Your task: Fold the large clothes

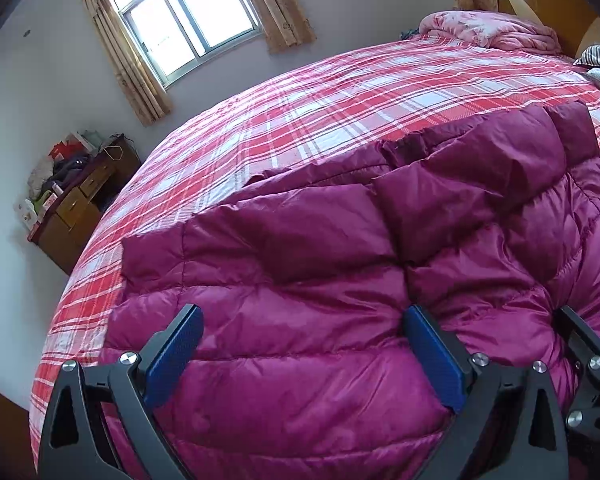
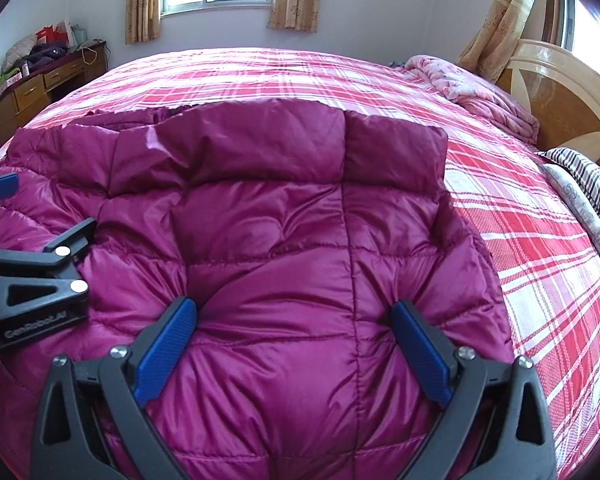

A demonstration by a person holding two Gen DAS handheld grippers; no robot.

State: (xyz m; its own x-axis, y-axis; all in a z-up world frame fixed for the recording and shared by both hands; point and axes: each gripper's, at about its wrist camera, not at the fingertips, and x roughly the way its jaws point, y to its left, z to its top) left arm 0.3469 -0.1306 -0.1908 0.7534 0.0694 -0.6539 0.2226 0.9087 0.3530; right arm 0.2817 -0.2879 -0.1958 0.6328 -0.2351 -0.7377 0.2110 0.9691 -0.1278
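A magenta quilted down jacket (image 1: pixel 320 248) (image 2: pixel 284 216) lies spread on the red plaid bed (image 1: pixel 308 96) (image 2: pixel 532 240), one folded part across its far edge. My left gripper (image 1: pixel 304 312) stands open over the jacket's left portion, its blue pads (image 1: pixel 180 356) resting tips-down in the puffy fabric. My right gripper (image 2: pixel 294 305) is open too, wide apart, with its pads (image 2: pixel 420 352) dug into the jacket's right portion and a bulge of fabric between them. In the right wrist view the left gripper (image 2: pixel 40 208) shows close by at the left edge.
A pink quilt (image 2: pixel 476 88) is bunched near the wooden headboard (image 2: pixel 560 92), with striped pillows (image 2: pixel 588 192) at the right. A cluttered wooden desk (image 2: pixel 40 84) stands by the wall beneath a curtained window (image 1: pixel 184 20).
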